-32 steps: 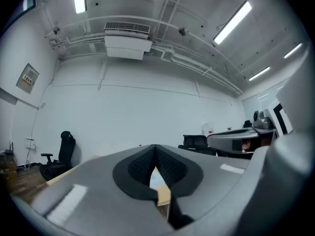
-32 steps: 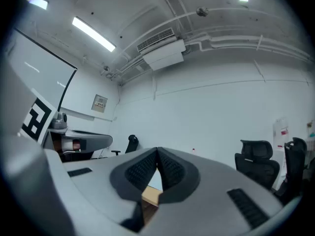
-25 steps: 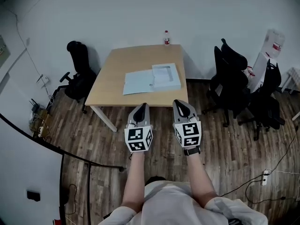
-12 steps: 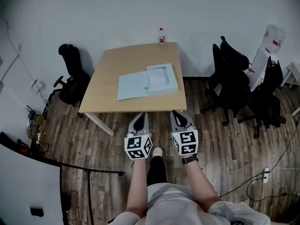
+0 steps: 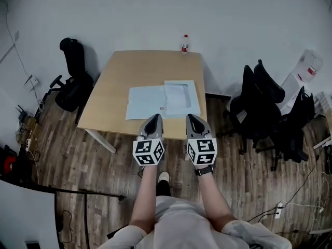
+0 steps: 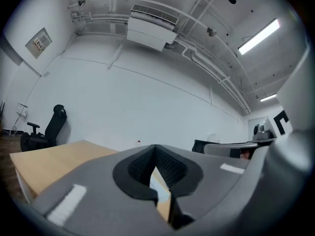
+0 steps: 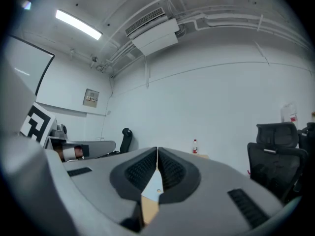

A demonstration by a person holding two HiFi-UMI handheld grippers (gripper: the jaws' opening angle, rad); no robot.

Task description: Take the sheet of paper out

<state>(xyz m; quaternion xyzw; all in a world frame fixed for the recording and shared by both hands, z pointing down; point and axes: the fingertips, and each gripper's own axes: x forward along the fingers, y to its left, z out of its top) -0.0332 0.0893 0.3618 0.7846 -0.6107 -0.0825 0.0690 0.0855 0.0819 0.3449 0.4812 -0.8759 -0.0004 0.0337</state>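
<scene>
Folder, pale blue, lying open, whitish sheet seemingly inside

A light wooden table stands by the far wall. An open pale blue folder lies flat at its near edge, right of the middle. A small bottle stands upright at the far edge, well apart from the folder.

1. Table: light wood top, smooth and matt.
2. Floor: dark wood planks with a slight sheen.
3. Folder: pale, smooth, matt.
4. Left gripper, right gripper: matt grey plastic; pads black, ribbed.
</scene>
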